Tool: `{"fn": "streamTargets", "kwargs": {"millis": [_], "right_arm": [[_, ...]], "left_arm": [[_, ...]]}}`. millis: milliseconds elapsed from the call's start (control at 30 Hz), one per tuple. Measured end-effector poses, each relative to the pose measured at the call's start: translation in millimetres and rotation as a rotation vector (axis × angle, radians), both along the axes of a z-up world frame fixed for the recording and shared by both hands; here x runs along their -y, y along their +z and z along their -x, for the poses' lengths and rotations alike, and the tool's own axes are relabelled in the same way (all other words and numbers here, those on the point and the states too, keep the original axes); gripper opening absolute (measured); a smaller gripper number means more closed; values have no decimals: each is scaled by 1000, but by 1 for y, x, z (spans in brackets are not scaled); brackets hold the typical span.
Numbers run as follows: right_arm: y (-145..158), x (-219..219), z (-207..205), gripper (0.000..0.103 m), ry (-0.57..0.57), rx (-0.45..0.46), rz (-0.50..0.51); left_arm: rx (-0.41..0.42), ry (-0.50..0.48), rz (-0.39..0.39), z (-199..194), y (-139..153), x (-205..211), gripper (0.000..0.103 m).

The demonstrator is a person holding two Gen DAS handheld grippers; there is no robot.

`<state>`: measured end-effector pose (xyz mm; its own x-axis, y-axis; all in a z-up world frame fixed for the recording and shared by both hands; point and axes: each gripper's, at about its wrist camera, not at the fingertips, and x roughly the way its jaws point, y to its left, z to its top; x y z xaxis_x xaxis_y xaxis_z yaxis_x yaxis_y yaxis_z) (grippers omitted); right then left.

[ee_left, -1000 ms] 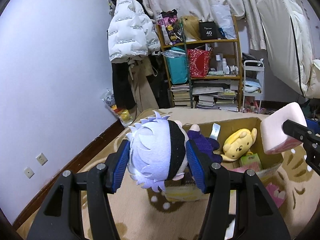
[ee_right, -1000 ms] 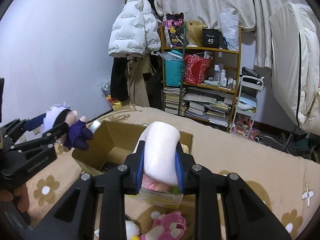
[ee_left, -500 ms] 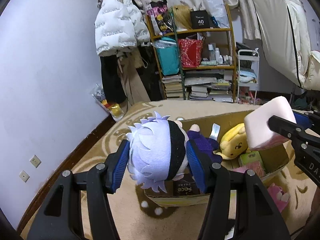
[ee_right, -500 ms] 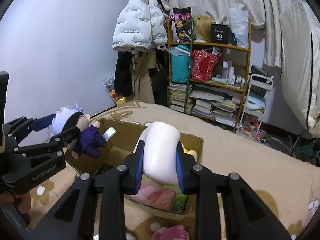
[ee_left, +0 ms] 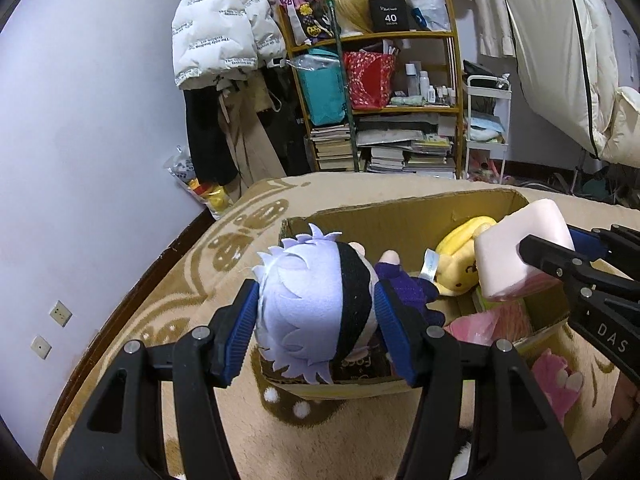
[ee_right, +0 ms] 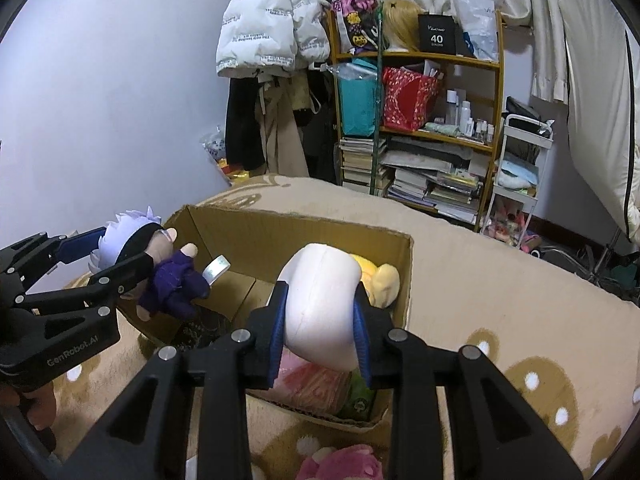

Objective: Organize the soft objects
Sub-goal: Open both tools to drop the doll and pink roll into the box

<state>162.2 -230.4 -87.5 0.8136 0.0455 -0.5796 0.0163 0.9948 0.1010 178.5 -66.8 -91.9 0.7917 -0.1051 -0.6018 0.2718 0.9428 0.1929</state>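
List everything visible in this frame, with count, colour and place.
plush doll: 1, white hair, purple outfit, over box's near-left edge
foam block: 1, pale pink, above the box
cardboard box: 1, brown, on the blanket
yellow plush: 1, inside box
pink plush: 1, on blanket beside box
blanket: 1, beige, brown patterns
shelf: 1, wooden, back wall
puffer jacket: 1, white, hanging
left gripper: holding doll
right gripper: holding block

White-haired plush doll [ee_left: 316,304] with black headband and purple outfit hung head-up over the open brown cardboard box's [ee_right: 256,236] near-left corner. Pale pink, rounded foam block [ee_right: 322,304] sat above the box's near-right part. Yellow plush toy [ee_left: 460,264] lay inside at the far-right corner. Bright pink fuzzy plush [ee_right: 340,462] lay on the beige blanket, just outside the near edge.
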Motion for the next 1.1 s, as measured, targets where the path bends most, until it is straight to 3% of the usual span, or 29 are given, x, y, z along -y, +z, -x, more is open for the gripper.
{"fn": "streamTargets", "kwargs": {"millis": [533,633,833,1000,1100], "right_arm": [[1,-4,6,38,32,-11,11],[1,-5,8,38,36,-19,8],[5,-6,16,43,34,-20,2],[16,-8,30,72,12,29,10],[22,-8,38,77,-9,36,7]], "left_arm": [[-31,15,-15,-2,-3,0,59],[-28,13,-8,1,-1,-1,69],[-10,8,-32,10,0,0,76],[-1,-4,-40,18,6,1,83],[4,-3,-43,25,10,0,85]]}}
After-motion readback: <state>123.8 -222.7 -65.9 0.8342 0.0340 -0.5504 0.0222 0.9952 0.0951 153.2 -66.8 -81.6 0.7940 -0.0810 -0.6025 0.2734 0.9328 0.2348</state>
